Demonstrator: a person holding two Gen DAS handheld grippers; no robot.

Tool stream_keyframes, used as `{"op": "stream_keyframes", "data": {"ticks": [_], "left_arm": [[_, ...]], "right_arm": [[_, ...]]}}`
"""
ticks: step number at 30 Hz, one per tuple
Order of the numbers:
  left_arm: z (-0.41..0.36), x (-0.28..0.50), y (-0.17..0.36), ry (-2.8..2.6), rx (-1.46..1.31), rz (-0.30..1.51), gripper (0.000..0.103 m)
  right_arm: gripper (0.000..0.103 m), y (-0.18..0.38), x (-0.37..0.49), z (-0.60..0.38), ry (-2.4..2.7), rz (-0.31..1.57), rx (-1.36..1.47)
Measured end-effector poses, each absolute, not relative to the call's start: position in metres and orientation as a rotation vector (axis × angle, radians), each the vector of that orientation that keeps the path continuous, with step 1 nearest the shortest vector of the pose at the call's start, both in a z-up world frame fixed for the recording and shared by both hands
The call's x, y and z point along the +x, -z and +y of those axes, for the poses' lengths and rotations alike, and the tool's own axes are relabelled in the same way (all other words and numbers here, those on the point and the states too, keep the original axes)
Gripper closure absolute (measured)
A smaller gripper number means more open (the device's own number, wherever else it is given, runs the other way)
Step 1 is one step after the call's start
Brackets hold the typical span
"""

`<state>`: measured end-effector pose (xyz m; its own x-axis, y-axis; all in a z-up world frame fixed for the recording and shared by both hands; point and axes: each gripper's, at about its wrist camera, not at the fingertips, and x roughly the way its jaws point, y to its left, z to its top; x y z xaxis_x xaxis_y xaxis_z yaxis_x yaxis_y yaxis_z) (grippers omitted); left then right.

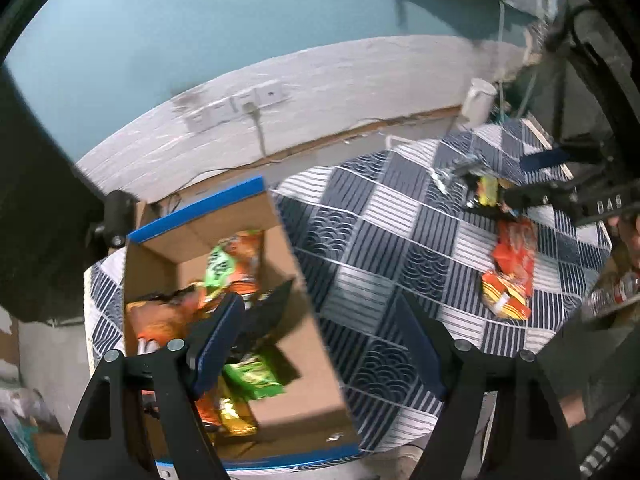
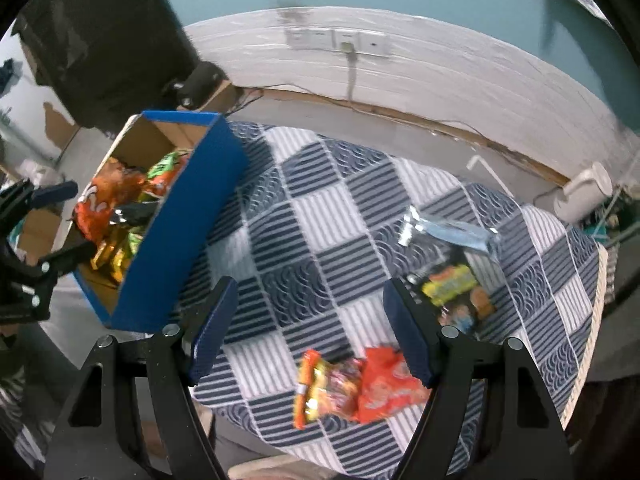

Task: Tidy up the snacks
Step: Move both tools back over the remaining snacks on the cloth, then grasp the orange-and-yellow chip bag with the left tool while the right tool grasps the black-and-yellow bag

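A blue cardboard box (image 1: 304,392) (image 2: 188,216) lies at the left end of the checked table and holds several snack packets (image 1: 224,280) (image 2: 116,208). My left gripper (image 1: 320,344) is open and empty, hovering over the box's right edge. My right gripper (image 2: 308,328) is open and empty above the table. An orange snack packet (image 2: 384,388) (image 1: 512,264) lies just below its right finger, beside a yellow-orange packet (image 2: 320,388). A black and yellow packet (image 2: 452,292) and a silvery blue packet (image 2: 452,232) lie farther right.
The table has a blue and white checked cloth (image 2: 320,216) (image 1: 380,240). A white wall with sockets (image 2: 344,40) runs behind it. A white kettle-like jug (image 2: 580,192) (image 1: 478,100) stands on the floor at the right. A dark cabinet (image 2: 100,32) stands behind the box.
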<state>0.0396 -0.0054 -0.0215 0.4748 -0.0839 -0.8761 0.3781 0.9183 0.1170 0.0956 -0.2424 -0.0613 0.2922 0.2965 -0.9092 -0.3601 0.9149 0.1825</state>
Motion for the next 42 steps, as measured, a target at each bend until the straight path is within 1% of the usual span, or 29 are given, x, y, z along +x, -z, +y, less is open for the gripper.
{"op": "stream_keyframes", "data": {"ticks": [9,18,25,36,42], "left_arm": [[-0.054,0.037,0.044,0.345,0.369,1.095,0.024],[-0.086,0.046,0.076,0.38,0.382,1.181,0.023],[-0.104,0.062,0.097,0.38,0.406,1.218,0.023],[-0.109,0.101,0.133,0.402,0.311,1.327,0.023],[-0.113,0.119,0.148,0.403,0.275,1.345,0.023]], "right_arm": [[0.027,0.073,0.094,-0.313,-0.354,1.215,-0.022],[0.027,0.101,0.103,-0.364,-0.304,1.257,0.007],[0.027,0.12,0.121,-0.365,-0.356,1.271,-0.041],[0.027,0.169,0.146,-0.343,-0.406,1.356,-0.193],[0.027,0.185,0.158,-0.341,-0.405,1.373,-0.239]]}}
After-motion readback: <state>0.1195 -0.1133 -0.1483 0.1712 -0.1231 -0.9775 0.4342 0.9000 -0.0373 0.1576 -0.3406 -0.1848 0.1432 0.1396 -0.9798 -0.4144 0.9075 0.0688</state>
